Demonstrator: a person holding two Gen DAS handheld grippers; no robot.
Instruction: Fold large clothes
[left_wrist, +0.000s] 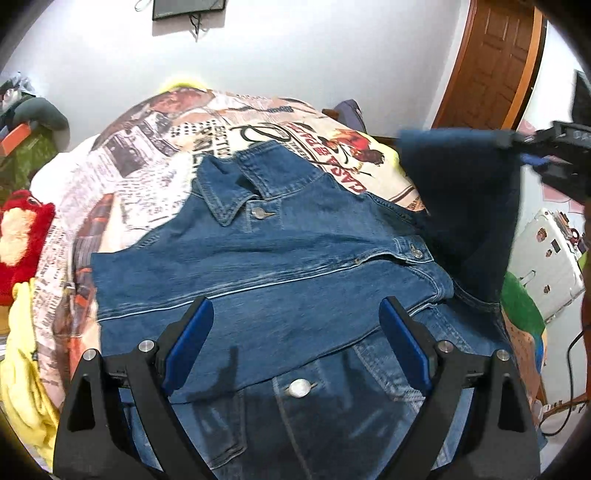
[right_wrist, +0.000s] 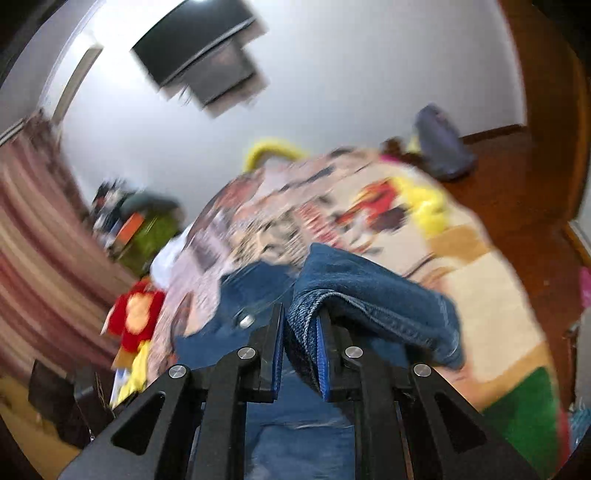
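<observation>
A blue denim jacket (left_wrist: 280, 258) lies front up on a bed, collar toward the far wall, its silver buttons showing. My left gripper (left_wrist: 297, 314) hovers above the jacket's lower front, open, with nothing between its blue pads. My right gripper (right_wrist: 301, 314) is shut on the jacket's sleeve (right_wrist: 369, 291), with a fold of the denim pinched between its pads and the rest draping to the right. In the left wrist view the right gripper (left_wrist: 517, 142) holds that sleeve (left_wrist: 458, 173) lifted at the upper right, above the jacket's shoulder.
The bed wears a printed newspaper-pattern cover (left_wrist: 155, 162). A red plush toy (left_wrist: 22, 225) and yellow cloth (left_wrist: 26, 369) lie at its left edge. A white suitcase (left_wrist: 550, 258) and a wooden door (left_wrist: 495, 62) are at the right. A dark screen (right_wrist: 199, 48) hangs on the wall.
</observation>
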